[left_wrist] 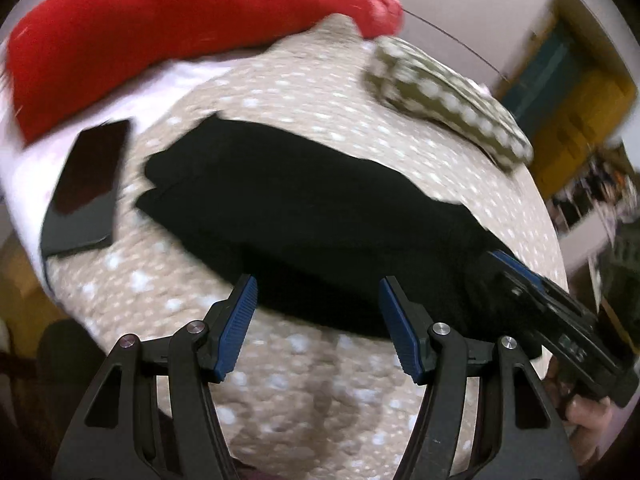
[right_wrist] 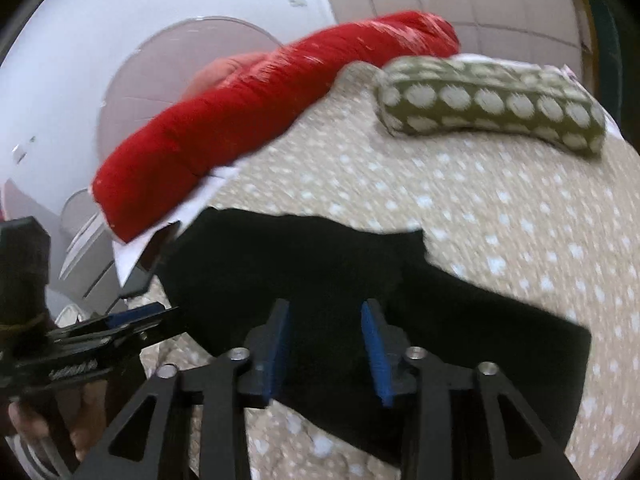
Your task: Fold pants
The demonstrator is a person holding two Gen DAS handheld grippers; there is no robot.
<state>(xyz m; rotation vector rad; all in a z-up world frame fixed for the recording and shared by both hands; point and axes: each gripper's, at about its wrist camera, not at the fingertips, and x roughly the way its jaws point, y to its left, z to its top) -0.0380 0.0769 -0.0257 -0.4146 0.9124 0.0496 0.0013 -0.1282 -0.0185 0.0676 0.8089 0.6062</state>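
Note:
Black pants [left_wrist: 304, 216] lie folded lengthwise in a long strip on a beige bedspread with white dots [left_wrist: 304, 92]. They also show in the right wrist view [right_wrist: 328, 276]. My left gripper [left_wrist: 318, 292] is open and empty, hovering just above the near edge of the pants. My right gripper [right_wrist: 326, 316] is open and empty over the pants' near edge. The right gripper also shows in the left wrist view [left_wrist: 520, 276] at the pants' right end. The left gripper shows in the right wrist view [right_wrist: 140, 320] at their left end.
A red bolster [left_wrist: 160, 24] lies along the far side of the bed. A green pillow with white dots [left_wrist: 448, 100] lies at the far right. A dark phone or tablet [left_wrist: 88, 184] lies left of the pants. White bedding [left_wrist: 24, 184] is under it.

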